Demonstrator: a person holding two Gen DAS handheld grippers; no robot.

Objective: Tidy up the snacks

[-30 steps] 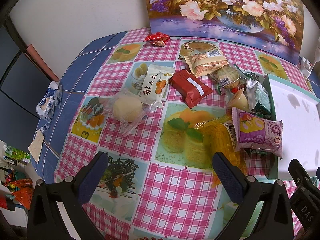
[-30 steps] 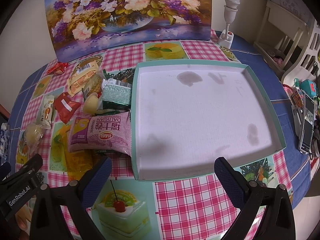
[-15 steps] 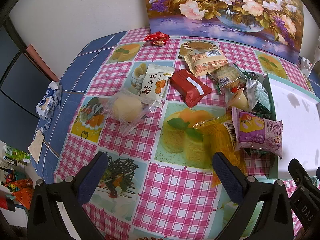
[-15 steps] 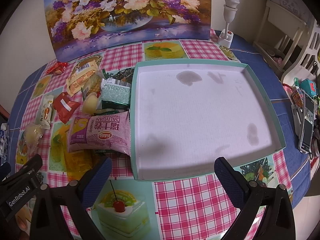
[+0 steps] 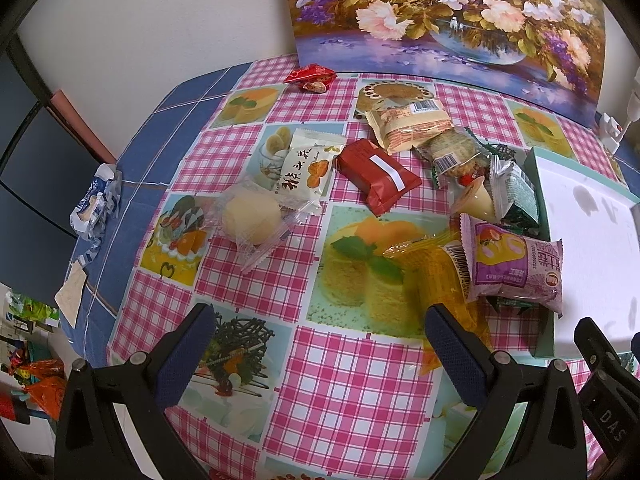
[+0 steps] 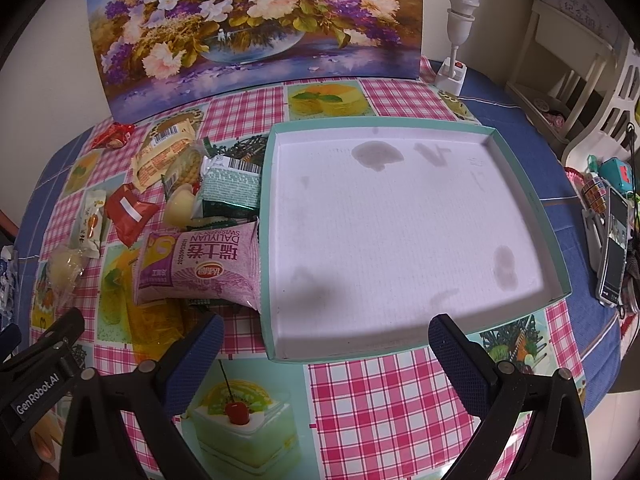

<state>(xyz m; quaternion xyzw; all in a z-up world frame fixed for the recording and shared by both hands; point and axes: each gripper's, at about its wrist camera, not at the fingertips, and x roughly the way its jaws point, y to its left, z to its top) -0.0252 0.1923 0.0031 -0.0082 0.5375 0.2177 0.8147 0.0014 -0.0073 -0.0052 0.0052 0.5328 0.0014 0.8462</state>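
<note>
The left claw (image 5: 318, 346) hangs with its two blue-padded fingers spread wide and nothing between them, above the surface covered by a pink checked cloth with cake pictures (image 5: 348, 376). The right claw (image 6: 326, 354) is also spread wide and holds nothing; it hovers over the near edge of the shallow square tray with a teal rim and a white stained floor (image 6: 520, 168).

The snacks lie loose on the cloth, all ahead of the left claw and to the left of the tray. Nearest to the left claw's right finger is the clear yellow plastic pack (image 5: 436, 276), and the purple Swiss roll packet (image 5: 516, 264) rests partly over it, touching the tray's left wall. Beyond them stand a small yellow jelly cup (image 5: 478, 202) and a green foil packet (image 5: 516, 196), just beside the tray. Farther away lie a dark red packet with a white stripe (image 5: 378, 176), a white packet with orange print (image 5: 306, 170), a round pale cake in a clear wrapper (image 5: 250, 218), a beige wafer packet (image 5: 410, 124) and a clear packet of round biscuits (image 5: 452, 152). A small red wrapper (image 5: 310, 76) lies well apart, near the flower painting (image 5: 448, 16).
</note>
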